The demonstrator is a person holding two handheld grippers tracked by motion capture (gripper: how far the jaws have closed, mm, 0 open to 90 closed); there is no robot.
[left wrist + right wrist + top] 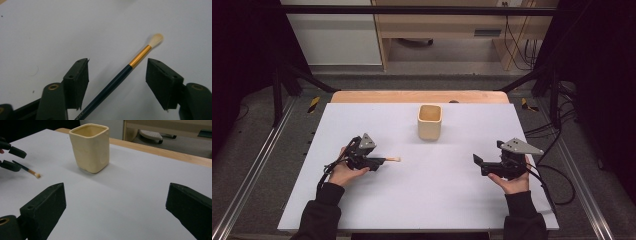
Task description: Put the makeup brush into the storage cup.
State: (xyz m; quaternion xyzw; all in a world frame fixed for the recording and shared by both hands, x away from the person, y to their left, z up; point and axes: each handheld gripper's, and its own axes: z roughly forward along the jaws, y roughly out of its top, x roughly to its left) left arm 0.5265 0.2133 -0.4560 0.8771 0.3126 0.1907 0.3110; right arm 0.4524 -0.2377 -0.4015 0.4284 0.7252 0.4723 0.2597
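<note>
Forearms are seen entering low. At left, the left gripper point(379, 161) is set over a paintbrush point(117, 77) lying on the table point(447, 195); its handle lies between the released jaws, untouched. Grasping appears in hand; closing is needed next. Farther right, the cup point(430, 121) stands apart; the right gripper point(478, 161) is held released.

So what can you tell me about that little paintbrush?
The paintbrush is thin, with a dark blue handle, a shiny gold band and a pale, fluffy tip. Some tiny lettering near the handle's lower end is too small to read. It lies flat on the white table, left of the cream cup, its tip pointing toward the right side. The left gripper sits around its handle with the jaws apart, a gap showing on both sides, so nothing squeezes it yet.
</note>
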